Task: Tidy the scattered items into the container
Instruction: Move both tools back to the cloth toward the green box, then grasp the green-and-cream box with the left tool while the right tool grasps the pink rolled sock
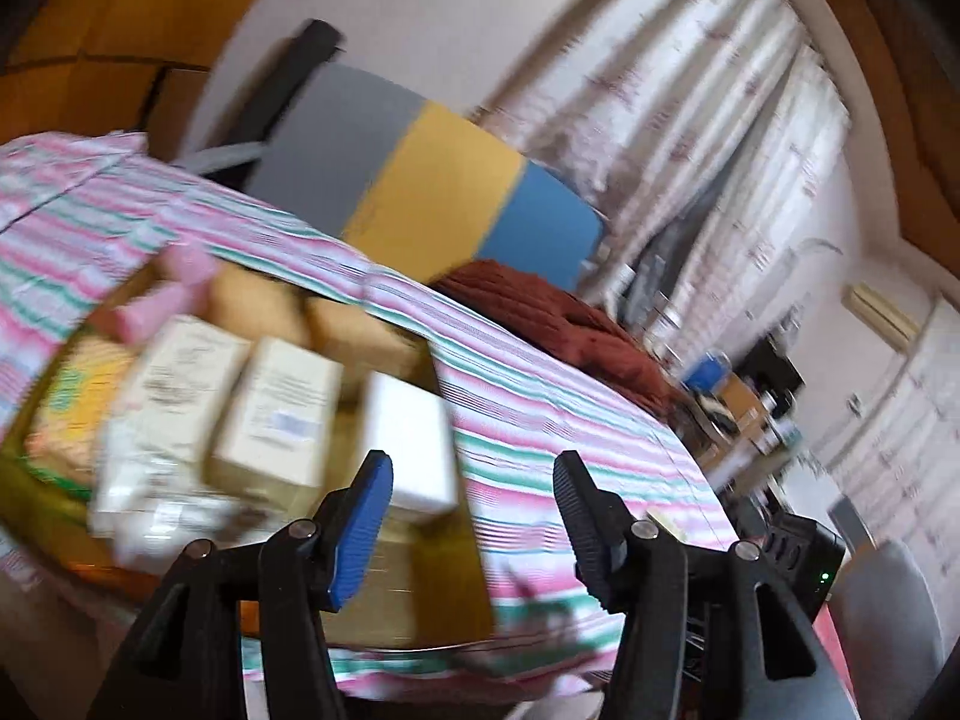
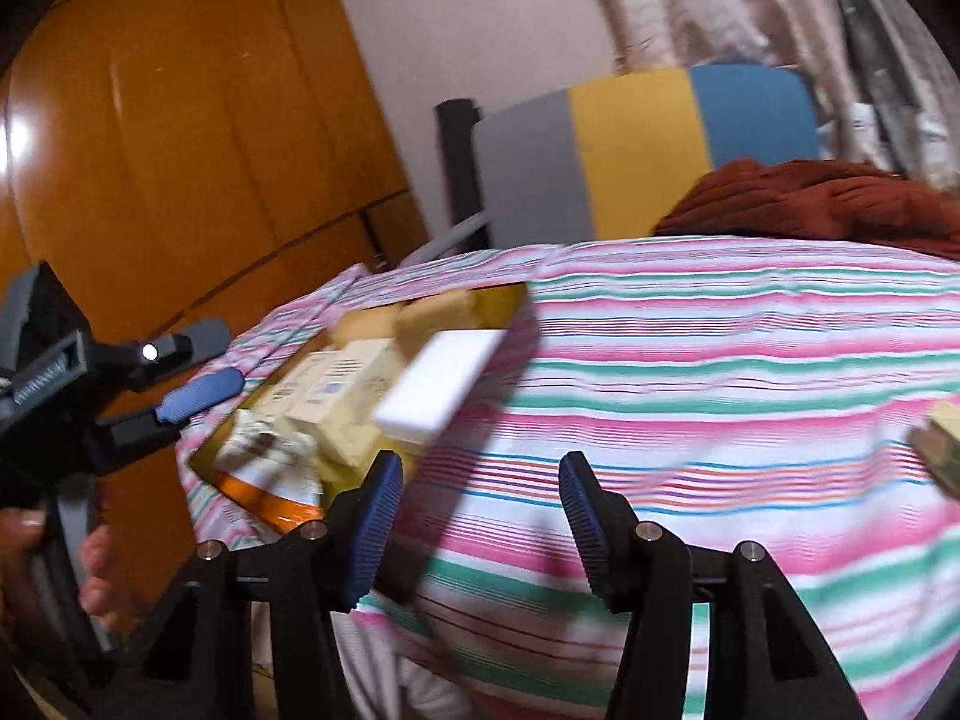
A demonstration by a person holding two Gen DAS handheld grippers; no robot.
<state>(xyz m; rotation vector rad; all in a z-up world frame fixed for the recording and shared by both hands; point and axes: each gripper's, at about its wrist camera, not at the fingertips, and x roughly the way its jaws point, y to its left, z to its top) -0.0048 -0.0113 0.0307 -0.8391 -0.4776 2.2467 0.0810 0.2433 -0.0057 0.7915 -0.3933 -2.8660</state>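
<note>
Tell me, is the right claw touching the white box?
Apart. The right wrist view shows the right claw open and empty, with the white box lying beyond it.

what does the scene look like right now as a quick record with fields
surface: striped cloth
container: shallow tray on the cloth
in tray: white box, cream boxes, pink item, others too blurred to name
outside tray: small item on the cloth, at the right edge of the right wrist view
left tool: open, nothing between its jaws
right tool: open, nothing between its jaws
background: chair, red cloth
</note>
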